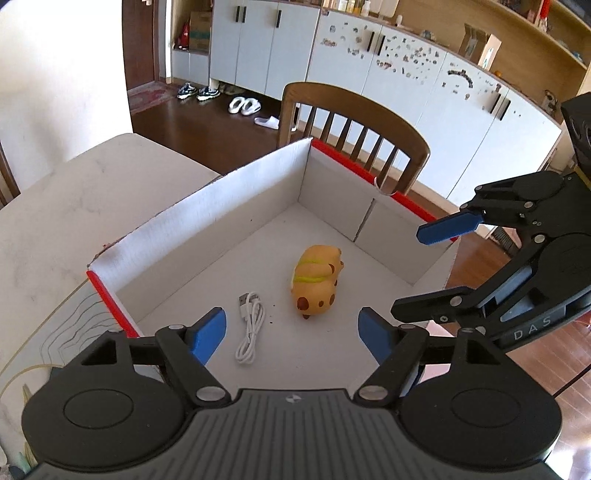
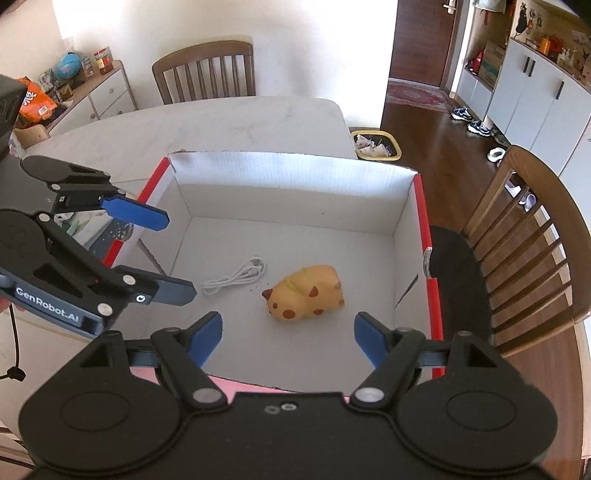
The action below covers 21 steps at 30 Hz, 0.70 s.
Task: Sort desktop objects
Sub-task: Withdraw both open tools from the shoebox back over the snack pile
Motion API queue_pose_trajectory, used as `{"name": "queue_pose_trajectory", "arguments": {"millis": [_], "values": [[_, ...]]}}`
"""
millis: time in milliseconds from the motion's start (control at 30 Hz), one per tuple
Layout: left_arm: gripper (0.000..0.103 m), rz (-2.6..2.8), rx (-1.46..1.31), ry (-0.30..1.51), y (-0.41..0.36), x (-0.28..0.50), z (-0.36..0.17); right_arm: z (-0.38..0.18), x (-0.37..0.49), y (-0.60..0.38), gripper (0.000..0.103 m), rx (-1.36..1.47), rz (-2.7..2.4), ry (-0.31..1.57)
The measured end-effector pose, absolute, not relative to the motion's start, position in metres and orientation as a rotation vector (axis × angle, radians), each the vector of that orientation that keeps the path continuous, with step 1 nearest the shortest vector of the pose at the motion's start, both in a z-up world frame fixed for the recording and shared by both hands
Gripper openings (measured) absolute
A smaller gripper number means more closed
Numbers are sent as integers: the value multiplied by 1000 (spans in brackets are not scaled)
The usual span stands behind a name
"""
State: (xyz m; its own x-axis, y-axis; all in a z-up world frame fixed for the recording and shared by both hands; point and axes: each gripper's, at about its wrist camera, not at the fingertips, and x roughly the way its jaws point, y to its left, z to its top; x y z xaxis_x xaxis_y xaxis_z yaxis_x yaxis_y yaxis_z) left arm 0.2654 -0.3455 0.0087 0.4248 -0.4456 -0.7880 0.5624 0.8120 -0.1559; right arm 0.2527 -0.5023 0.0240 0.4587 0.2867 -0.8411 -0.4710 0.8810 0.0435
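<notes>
- Marble-look table [image 2: 229, 122] carrying one white box [image 1: 236, 195] (red-edged).
- Left gripper [image 1: 291, 334]: jaws spread, empty, above the box.
- White cable [image 1: 250, 326], coiled, on box floor.
- Orange toy [image 1: 317, 282], just right of cable.
- Right gripper [image 2: 288, 334]: jaws spread, empty.

Bright daylight, sharp focus, strong fisheye bending at the edges, and a blown-out white wall [image 2: 184, 26].
</notes>
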Motion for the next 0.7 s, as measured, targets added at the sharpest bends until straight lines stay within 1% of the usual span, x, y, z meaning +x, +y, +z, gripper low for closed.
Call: {"name": "queue_pose_trajectory", "arguments": {"millis": [300, 700], "values": [[78, -633, 113, 899, -321, 240, 18, 39, 239, -494, 80, -165, 454, 958], [78, -564, 57, 842, -262, 197, 34, 47, 213, -450, 80, -178, 497, 932]]}}
